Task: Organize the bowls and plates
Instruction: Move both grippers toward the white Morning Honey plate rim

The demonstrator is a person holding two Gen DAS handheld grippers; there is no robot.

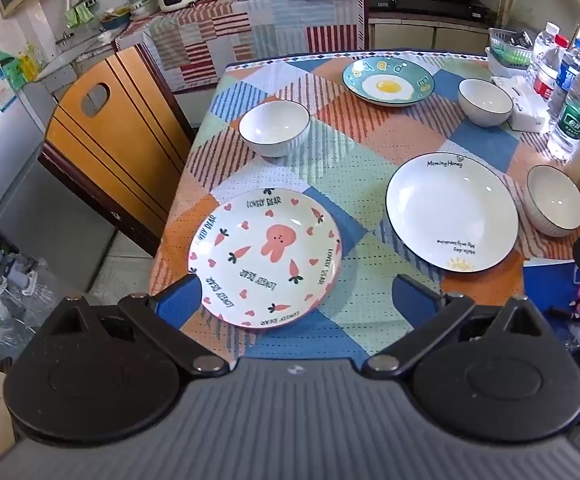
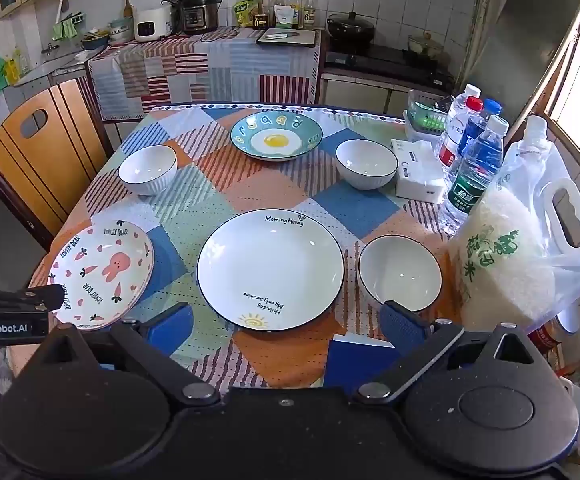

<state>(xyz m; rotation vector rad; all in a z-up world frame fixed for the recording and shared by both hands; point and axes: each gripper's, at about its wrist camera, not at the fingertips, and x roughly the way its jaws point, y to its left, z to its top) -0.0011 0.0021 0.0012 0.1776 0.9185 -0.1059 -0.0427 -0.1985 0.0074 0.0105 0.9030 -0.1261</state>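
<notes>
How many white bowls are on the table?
3. One bowl sits far left by the chair, one far right beside the tissue pack, and one near right, next to the big white plate. None looks hidden.

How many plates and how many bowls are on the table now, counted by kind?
Plates: 3, namely rabbit plate, white plate, egg plate
Bowls: 3, namely left bowl, far bowl, near bowl
Total: 6

On the table lay 3 plates, all upright and apart: a bunny plate (image 1: 266, 258) nearest the left edge, a white plate (image 2: 270, 269) at centre, an egg plate (image 2: 276, 136) at the far side. 3 white bowls (image 2: 400, 274) (image 2: 366, 163) (image 2: 148, 169) stood empty, unstacked.
</notes>
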